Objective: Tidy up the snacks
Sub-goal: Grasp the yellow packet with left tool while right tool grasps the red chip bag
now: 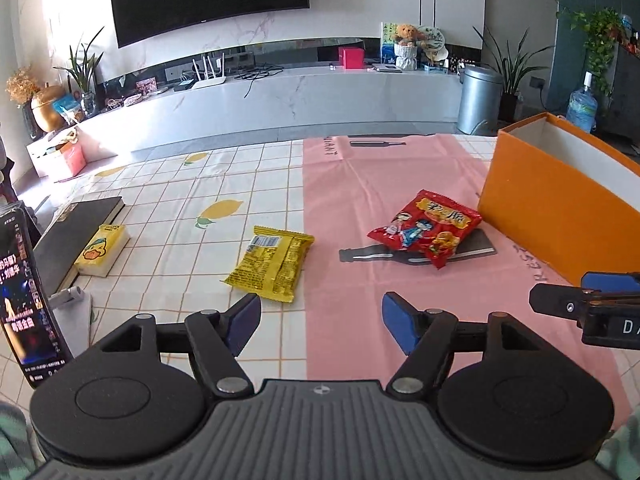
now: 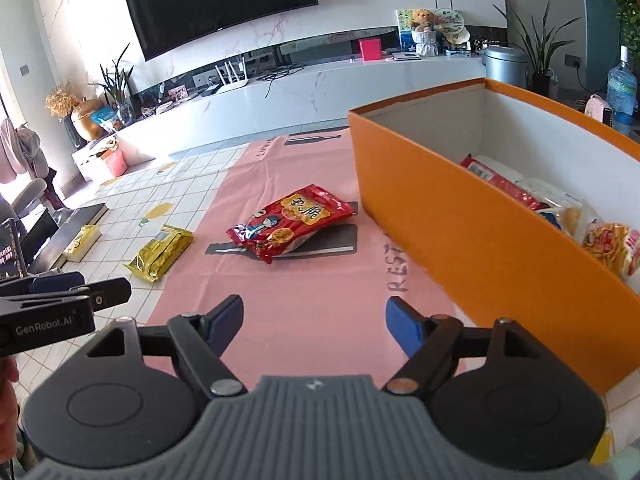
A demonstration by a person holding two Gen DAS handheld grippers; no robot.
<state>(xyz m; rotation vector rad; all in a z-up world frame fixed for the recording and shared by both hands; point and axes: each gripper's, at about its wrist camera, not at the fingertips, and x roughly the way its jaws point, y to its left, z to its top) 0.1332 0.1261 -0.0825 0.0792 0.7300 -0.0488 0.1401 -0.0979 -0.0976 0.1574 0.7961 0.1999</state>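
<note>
Left tool (image 1: 320,322): gaped wide, held nothing.
Right tool (image 2: 314,322): likewise.
Red packet (image 2: 290,222): on counter (image 2: 304,312), just beside orange box (image 2: 460,236).
Yellow packet (image 1: 272,264): farther from box.
Risk: slick, puffy packets could slip from a shallow pinch.

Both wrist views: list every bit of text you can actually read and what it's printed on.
"GenRobot.AI": side of the left gripper.
"REST", rest cut off: pink tablecloth.
"DA", cut off: side of the right gripper.
Red snack bag: large Chinese characters, not legible.
Yellow snack bag: print too small.
Dark poster: Chinese text, blurred.
</note>
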